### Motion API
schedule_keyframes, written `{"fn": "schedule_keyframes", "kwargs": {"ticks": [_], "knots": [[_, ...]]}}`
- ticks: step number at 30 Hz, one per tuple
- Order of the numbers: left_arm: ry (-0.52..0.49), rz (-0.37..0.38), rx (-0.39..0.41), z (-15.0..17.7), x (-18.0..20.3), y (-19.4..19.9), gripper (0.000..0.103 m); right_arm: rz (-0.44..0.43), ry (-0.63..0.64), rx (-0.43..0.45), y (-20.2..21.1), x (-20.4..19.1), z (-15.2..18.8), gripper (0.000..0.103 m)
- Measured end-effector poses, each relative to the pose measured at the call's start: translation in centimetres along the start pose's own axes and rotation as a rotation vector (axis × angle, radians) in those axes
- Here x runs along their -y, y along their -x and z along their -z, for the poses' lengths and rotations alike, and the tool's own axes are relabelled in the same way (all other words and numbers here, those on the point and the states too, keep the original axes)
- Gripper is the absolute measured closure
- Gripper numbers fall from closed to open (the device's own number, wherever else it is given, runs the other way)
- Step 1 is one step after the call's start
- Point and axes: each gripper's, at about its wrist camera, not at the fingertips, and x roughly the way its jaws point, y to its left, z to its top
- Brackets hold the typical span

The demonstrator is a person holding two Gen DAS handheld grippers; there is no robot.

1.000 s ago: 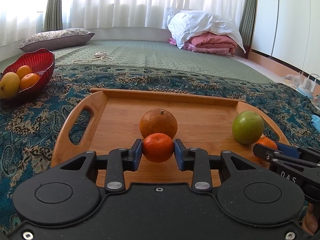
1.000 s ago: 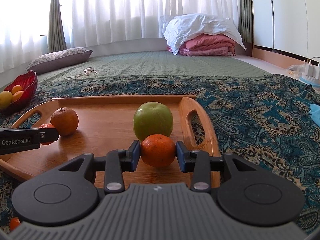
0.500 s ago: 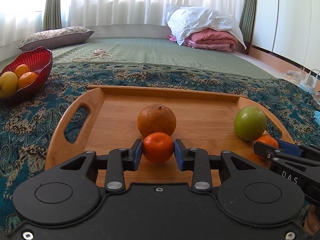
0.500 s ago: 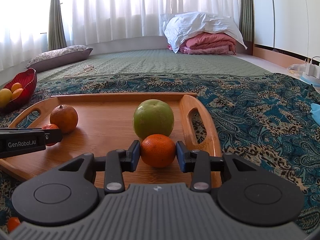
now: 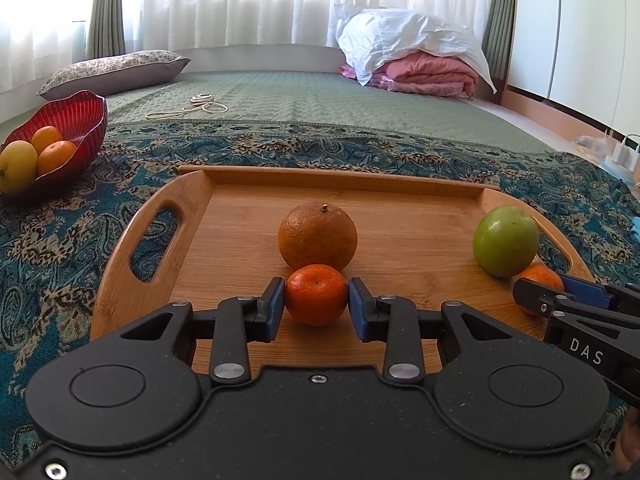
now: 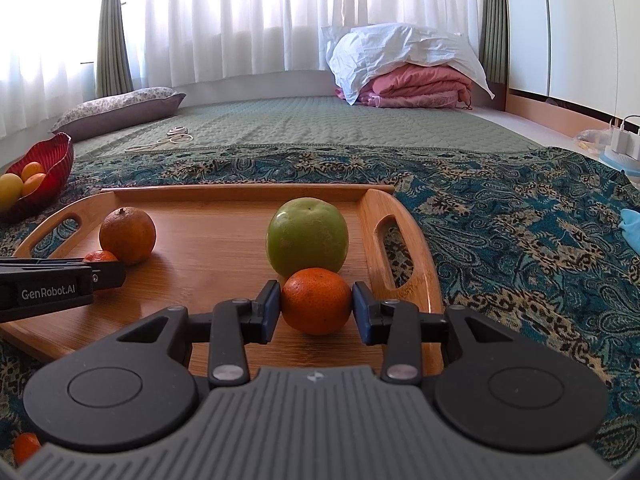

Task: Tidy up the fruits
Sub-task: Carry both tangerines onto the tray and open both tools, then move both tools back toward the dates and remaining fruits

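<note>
Orange mandarins sit gripped in both jaws: left gripper point(image 5: 316, 304) holds one point(image 5: 316, 294), right gripper point(image 6: 316, 306) another point(image 6: 316, 300); red bowl point(image 5: 80, 116) lies toward ten o'clock, nearer the left.

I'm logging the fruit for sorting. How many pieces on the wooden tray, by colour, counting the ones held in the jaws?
Orange: 3, the mandarin in the left gripper, the mandarin in the right gripper, and the bigger dull orange.
Green: 1, the apple.
Total on the tray: 4.
</note>
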Motion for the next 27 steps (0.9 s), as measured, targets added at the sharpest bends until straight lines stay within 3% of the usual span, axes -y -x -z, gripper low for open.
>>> {"fn": "schedule_keyframes", "kwargs": {"ticks": [9,11,14,22,27], "knots": [[-0.022,0.002,0.005,-0.1,0.2,0.8,0.067,-0.004,-0.005,-0.013,0.3,0.1,0.0,0.055],[-0.025,0.005,0.011,-0.2,0.2,1.1,0.062,-0.007,-0.007,-0.009,0.6,0.2,0.0,0.046],[-0.037,0.005,0.017,-0.2,0.2,1.8,0.059,-0.006,-0.001,0.002,1.2,0.1,-0.1,0.042],[-0.031,0.033,0.065,0.3,-0.2,5.0,0.031,-0.024,0.026,0.020,3.4,-0.3,0.5,0.033],[-0.036,0.038,0.101,1.2,-0.9,7.5,0.019,-0.068,0.020,0.034,5.0,-0.3,1.2,0.029]]}}
